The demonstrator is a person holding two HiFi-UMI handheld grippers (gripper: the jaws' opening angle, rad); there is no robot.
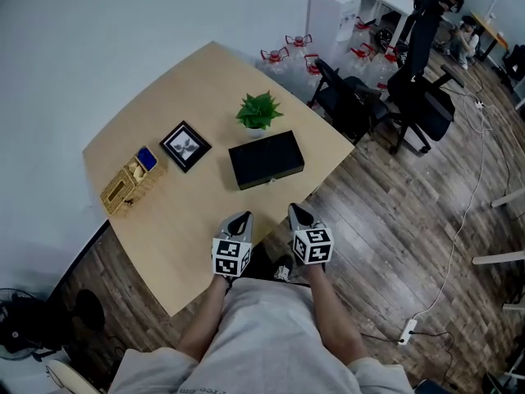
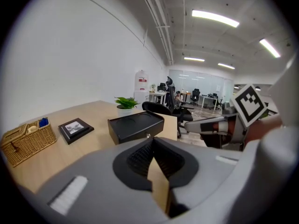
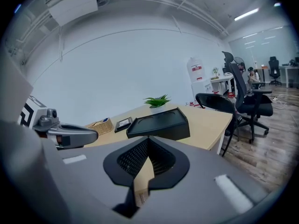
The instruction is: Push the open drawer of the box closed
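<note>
A flat black box (image 1: 266,159) lies on the light wooden table (image 1: 189,228), its front face with a small knob (image 1: 271,181) turned toward me. I cannot tell how far its drawer stands out. Both grippers hover side by side over the table's near edge, short of the box and touching nothing. My left gripper (image 1: 243,218) is shut and empty, and so is my right gripper (image 1: 294,211). In the left gripper view the box (image 2: 135,126) sits beyond the shut jaws of the left gripper (image 2: 152,140). The right gripper view has the box (image 3: 160,123) straight past the right gripper (image 3: 147,139).
A small potted plant (image 1: 259,111) stands just behind the box. Left of it lie a black picture frame (image 1: 184,145) and a wicker basket (image 1: 131,182). Black office chairs (image 1: 349,101) crowd the table's far right corner. A cable and power strip (image 1: 408,329) lie on the wood floor.
</note>
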